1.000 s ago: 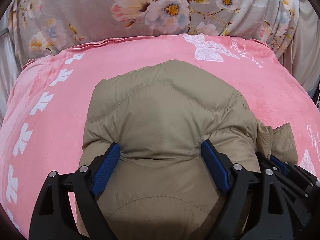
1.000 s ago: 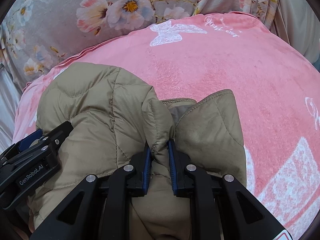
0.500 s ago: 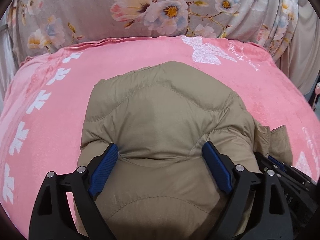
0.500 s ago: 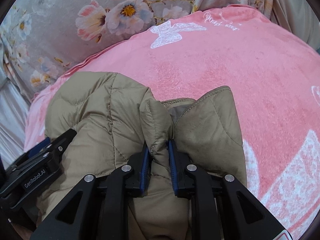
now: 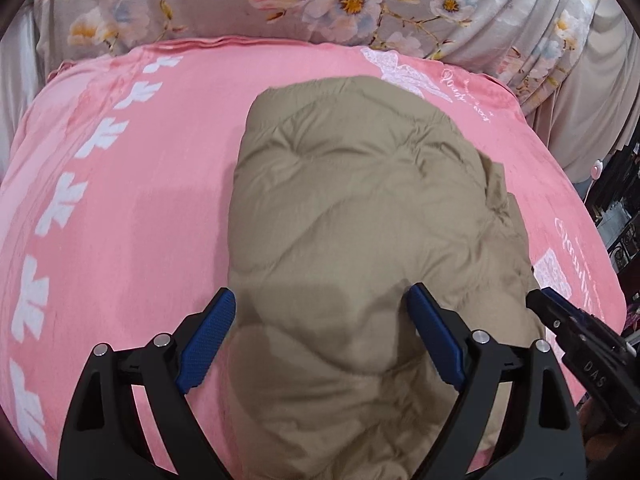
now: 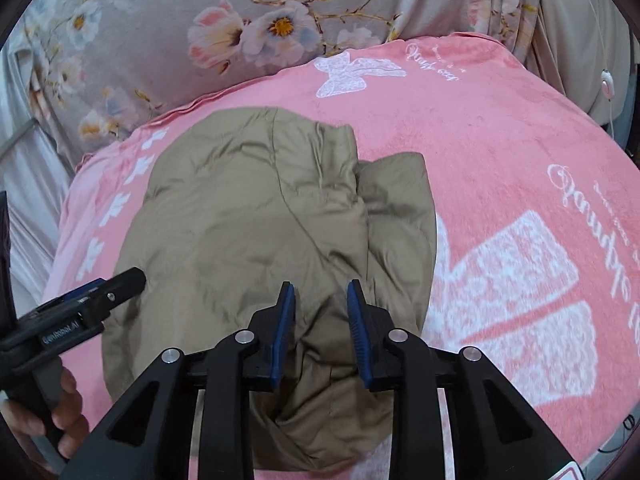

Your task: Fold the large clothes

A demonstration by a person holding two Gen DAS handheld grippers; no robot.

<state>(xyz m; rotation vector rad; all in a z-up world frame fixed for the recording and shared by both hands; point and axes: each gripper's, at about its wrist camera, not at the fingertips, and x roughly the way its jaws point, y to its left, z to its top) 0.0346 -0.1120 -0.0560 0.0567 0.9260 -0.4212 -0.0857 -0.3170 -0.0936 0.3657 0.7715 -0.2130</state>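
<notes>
Pink blanket (image 5: 132,208) with white prints covers the bed, a grey floral cover (image 6: 168,28) behind it. On the pink lies a folded tan quilted jacket (image 5: 360,220), its long axis running away from both cameras. Left gripper (image 5: 322,340) stands wide, its blue pads (image 5: 206,340) flanking the jacket's near end, not visibly pressing. Right gripper (image 6: 321,332), at the bundle's right part, is opening; the tan fabric between its jaws lies loose.

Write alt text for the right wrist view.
A folded tan puffer jacket lies on a pink blanket. The right gripper, jaws opening, hovers over its near edge; the left gripper is at the left.
</notes>
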